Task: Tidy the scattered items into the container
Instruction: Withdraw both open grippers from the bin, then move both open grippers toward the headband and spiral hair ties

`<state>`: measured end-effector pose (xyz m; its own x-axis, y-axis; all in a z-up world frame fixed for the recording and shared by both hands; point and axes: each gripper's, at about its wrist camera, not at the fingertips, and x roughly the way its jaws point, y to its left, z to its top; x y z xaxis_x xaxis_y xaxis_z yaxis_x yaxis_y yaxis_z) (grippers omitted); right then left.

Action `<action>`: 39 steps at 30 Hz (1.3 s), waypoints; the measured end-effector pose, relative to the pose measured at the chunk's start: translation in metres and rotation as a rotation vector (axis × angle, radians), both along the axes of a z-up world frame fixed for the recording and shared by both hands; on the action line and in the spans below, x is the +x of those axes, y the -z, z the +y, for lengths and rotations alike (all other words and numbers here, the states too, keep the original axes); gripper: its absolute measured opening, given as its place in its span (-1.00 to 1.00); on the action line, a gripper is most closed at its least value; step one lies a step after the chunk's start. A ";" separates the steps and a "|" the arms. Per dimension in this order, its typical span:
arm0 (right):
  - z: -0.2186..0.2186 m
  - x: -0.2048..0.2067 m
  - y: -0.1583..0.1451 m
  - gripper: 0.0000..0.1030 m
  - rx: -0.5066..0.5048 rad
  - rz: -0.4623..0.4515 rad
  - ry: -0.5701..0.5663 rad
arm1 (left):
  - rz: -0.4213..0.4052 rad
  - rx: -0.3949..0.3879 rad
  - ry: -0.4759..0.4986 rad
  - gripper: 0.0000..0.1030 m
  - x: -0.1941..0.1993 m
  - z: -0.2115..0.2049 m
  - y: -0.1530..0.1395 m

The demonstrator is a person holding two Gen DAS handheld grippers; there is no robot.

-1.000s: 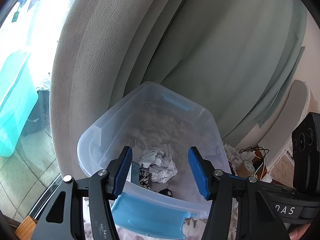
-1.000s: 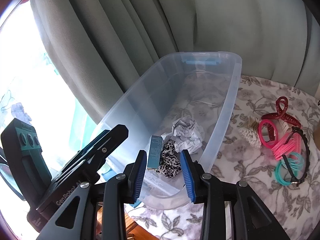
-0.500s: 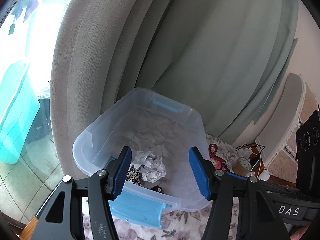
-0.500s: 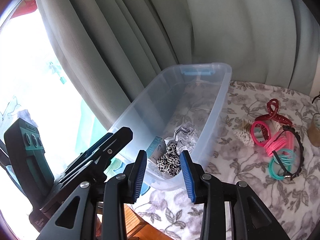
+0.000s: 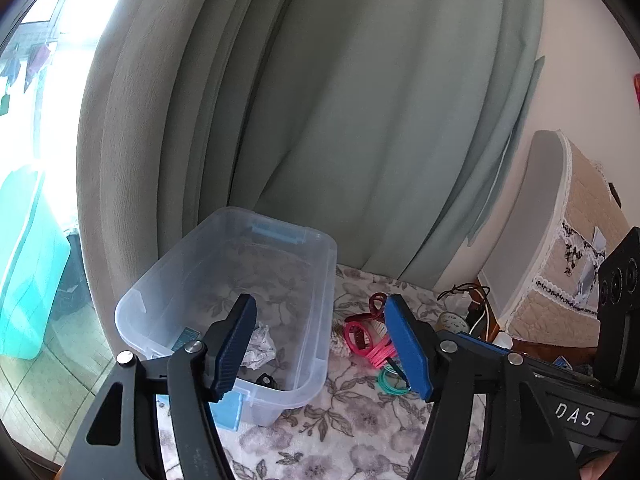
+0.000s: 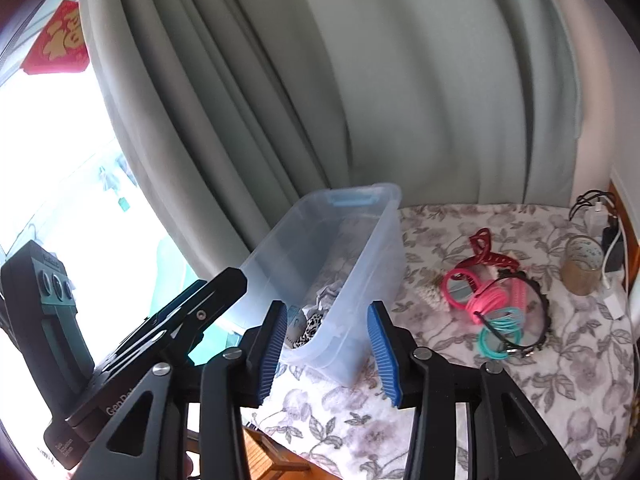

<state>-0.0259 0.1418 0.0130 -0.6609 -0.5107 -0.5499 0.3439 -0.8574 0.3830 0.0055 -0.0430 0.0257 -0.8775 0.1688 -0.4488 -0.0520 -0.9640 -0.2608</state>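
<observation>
Left gripper point(image 5: 320, 344): jaws are opening, blue pads spread wide, nothing is gripped between them. It is held above the near end of the clear plastic bin point(image 5: 316, 364), well clear of its rim.

Left wrist view: the bin is seen on the floral tablecloth point(image 5: 340, 432) at the table's left edge, against the grey-green curtain point(image 5: 320, 120). Inside, at the near end, crumpled paper point(image 5: 260, 346), a small teal box point(image 5: 186, 336) and a small black item point(image 5: 266, 380) are seen. A blue latch point(image 5: 228, 410) is seen on the bin's near end wall. Just right of the bin, outside it, a red claw clip point(image 5: 374, 306), a pink clip point(image 5: 356, 336), pink hair ties point(image 5: 380, 354) and teal hair ties point(image 5: 390, 384) are left in a cluster.

Right gripper point(image 6: 328, 348): jaws are opening, nothing is held; only the bin's near corner is framed between the pads, with no contact.

Right wrist view: a leopard-print scrunchie point(image 6: 310, 328) is seen in the bin point(image 6: 384, 260) beside the paper point(image 6: 326, 294). On the cloth right of the bin, the red claw clip point(image 6: 486, 248), pink ties point(image 6: 486, 300), teal ties point(image 6: 500, 330) and a black headband point(image 6: 542, 316) are piled together. A tape roll point(image 6: 582, 270) is seen near the table's far right corner. The left gripper's body point(image 6: 160, 332) is visible at left.
</observation>
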 end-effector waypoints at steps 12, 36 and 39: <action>0.066 0.032 -0.017 0.16 -0.065 0.077 0.120 | 0.035 -0.109 0.081 0.40 0.015 0.066 -0.022; 0.144 0.051 -0.001 0.33 -0.083 0.041 0.292 | -0.008 -0.221 0.185 0.52 0.004 0.141 -0.006; 0.150 0.050 0.004 0.33 -0.086 0.028 0.310 | -0.034 -0.223 0.197 0.52 0.000 0.146 0.001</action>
<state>0.0242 0.2919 0.0094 -0.8062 -0.3270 -0.4931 0.0830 -0.8877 0.4529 0.0050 0.1033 0.0250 -0.8215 0.2281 -0.5226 -0.2386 -0.9699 -0.0483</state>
